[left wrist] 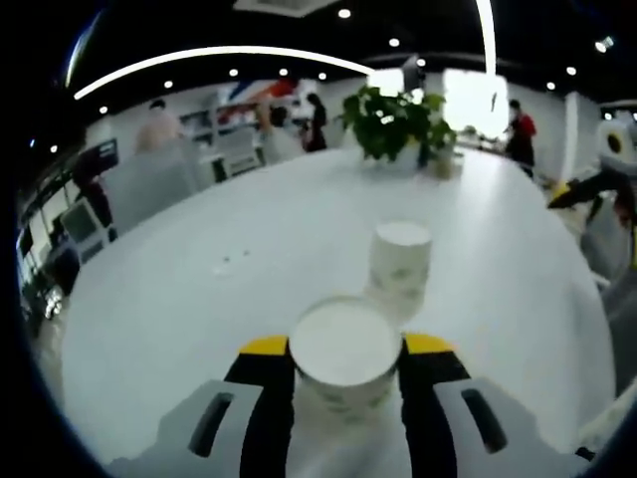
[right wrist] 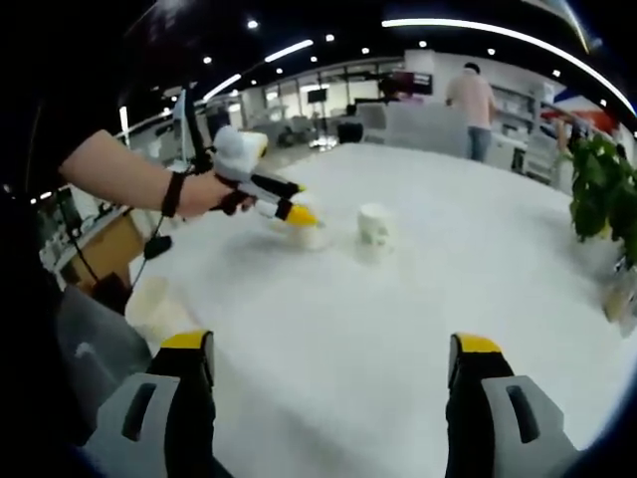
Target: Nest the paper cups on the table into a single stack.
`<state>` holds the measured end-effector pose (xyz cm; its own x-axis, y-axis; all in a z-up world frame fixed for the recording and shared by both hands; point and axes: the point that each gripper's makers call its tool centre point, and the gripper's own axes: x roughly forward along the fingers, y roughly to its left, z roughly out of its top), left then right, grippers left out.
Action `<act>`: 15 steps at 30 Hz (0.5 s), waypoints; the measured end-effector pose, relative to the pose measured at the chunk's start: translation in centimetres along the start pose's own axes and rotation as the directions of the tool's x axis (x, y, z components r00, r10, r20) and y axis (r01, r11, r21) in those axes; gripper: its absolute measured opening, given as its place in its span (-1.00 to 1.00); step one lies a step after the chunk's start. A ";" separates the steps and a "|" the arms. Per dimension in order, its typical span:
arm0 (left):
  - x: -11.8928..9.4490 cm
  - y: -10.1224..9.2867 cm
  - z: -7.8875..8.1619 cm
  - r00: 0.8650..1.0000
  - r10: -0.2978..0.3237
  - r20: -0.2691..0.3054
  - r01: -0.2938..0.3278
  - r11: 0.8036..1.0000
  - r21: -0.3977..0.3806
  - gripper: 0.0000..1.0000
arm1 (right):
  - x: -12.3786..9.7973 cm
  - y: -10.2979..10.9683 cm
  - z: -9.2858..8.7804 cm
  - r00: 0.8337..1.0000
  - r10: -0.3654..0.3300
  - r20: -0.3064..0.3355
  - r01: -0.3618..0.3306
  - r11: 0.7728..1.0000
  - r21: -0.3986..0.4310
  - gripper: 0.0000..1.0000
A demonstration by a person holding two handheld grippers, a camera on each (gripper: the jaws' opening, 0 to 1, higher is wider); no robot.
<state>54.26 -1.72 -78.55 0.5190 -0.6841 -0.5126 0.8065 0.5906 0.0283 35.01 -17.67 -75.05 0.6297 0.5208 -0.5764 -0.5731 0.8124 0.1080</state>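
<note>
White round table in an open office, potted plant at its far edge. Left gripper clamps one paper cup; a second paper cup stands just beyond. Right gripper hovers with jaws spread wide, holding nothing.

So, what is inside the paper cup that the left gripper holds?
Nothing can be seen inside. The held cup in the left gripper shows a flat white round end, so its inside is hidden. The second cup stands apart on the table.
</note>
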 end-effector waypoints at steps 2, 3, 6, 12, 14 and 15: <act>-0.2 0.0 0.1 1.000 -0.001 0.002 0.001 1.000 -0.005 -0.20 | 0.0 0.0 0.0 1.000 0.000 -0.001 0.000 1.000 0.001 0.92; -0.3 0.0 0.2 1.000 -0.001 0.002 0.001 1.000 -0.006 -0.20 | -0.1 0.0 0.0 1.000 -0.001 0.000 0.001 1.000 0.001 0.92; -0.8 -0.2 0.4 1.000 -0.002 0.001 0.002 1.000 -0.003 -0.20 | -0.3 0.2 0.2 1.000 -0.002 0.005 0.002 1.000 0.001 0.92; -2.2 -0.8 1.2 1.000 -0.014 0.004 0.014 1.000 0.001 -0.20 | -0.7 0.7 0.6 1.000 -0.003 0.023 0.003 1.000 0.005 0.91; -2.7 -1.0 1.5 1.000 -0.019 0.005 0.019 1.000 0.000 -0.20 | -0.8 1.0 0.8 1.000 -0.002 0.026 0.002 1.000 0.007 0.91; -3.0 -1.1 1.7 1.000 -0.020 0.008 0.020 1.000 0.002 -0.20 | -0.8 1.2 0.8 1.000 -0.002 0.029 0.002 1.000 0.005 0.91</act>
<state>52.29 -1.04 -75.56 0.5047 -0.6992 -0.5064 0.8174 0.5757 0.0198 34.25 -16.91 -73.77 0.6458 0.5266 -0.5528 -0.5691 0.8147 0.1111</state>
